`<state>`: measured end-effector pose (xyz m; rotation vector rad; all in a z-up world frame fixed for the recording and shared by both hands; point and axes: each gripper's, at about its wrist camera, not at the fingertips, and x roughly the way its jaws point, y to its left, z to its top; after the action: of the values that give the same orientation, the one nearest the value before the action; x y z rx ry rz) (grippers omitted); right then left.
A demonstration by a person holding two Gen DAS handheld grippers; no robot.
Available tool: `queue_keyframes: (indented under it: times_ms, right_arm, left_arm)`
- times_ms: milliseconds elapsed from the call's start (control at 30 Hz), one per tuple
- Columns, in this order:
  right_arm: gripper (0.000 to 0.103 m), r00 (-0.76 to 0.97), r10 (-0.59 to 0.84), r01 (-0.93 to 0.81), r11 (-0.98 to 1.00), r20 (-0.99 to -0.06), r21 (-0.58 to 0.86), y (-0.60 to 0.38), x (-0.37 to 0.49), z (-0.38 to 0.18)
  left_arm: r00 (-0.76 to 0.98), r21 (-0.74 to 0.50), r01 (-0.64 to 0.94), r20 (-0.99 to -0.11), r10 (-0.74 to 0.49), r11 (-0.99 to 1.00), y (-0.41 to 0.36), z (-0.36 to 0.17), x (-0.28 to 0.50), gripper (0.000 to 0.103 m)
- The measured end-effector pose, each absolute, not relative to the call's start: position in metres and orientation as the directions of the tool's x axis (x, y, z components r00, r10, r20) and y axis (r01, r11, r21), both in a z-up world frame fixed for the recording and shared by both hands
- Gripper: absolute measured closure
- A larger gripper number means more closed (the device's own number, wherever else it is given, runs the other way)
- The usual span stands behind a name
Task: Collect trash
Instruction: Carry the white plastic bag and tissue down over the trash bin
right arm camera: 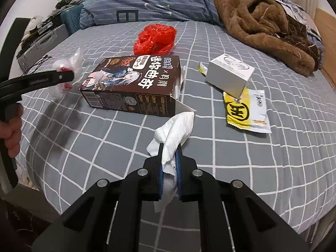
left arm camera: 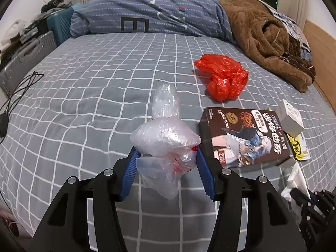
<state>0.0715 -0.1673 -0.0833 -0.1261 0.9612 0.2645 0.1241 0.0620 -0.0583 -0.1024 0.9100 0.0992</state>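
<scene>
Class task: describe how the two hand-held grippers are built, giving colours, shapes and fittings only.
Both the left hand-held gripper and the right hand-held gripper have black angular frames with triangular cut-outs, round silver bolt heads and blue ribbed pads on the fingers.

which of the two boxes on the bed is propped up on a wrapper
The small white box: one end rests tilted on the yellow wrapper. The big brown box lies flat on the checked sheet, away from the wrapper.
</scene>
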Motion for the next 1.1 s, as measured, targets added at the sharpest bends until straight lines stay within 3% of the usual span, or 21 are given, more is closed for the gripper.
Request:
queue_keyframes:
  times_ms: [1100]
  right_arm:
    - [0.094,0.609,0.144,-0.241,0.971,-0.78,-0.009,-0.184,0.011,-0.051]
  left_arm:
    - [0.628,-0.05,-0.089,-0.778,0.017,0.995,0.027,-0.039,0.028,0.05]
